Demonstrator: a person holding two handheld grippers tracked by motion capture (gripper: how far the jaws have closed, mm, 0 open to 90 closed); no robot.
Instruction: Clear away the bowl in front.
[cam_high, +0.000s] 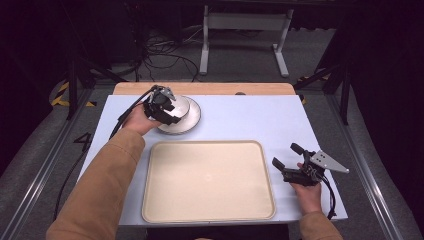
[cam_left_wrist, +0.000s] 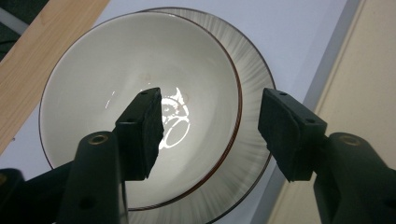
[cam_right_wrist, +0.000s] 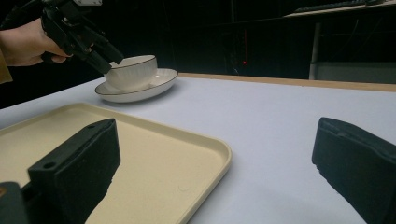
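Far left of the white table (cam_high: 240, 120): a white bowl (cam_left_wrist: 140, 93) with a dark rim, sitting in a matching plate (cam_left_wrist: 254, 93). Left gripper (cam_high: 167, 106) hanging right over it, jaws spread, one pad down inside the bowl and the other outside past the rim, above the plate. Not clamped on anything yet. Near right: right gripper (cam_high: 289, 161) low over the table just beside the beige tray (cam_high: 207, 180), jaws wide apart too, gripping nothing. Tray sitting near centre, well apart from the bowl
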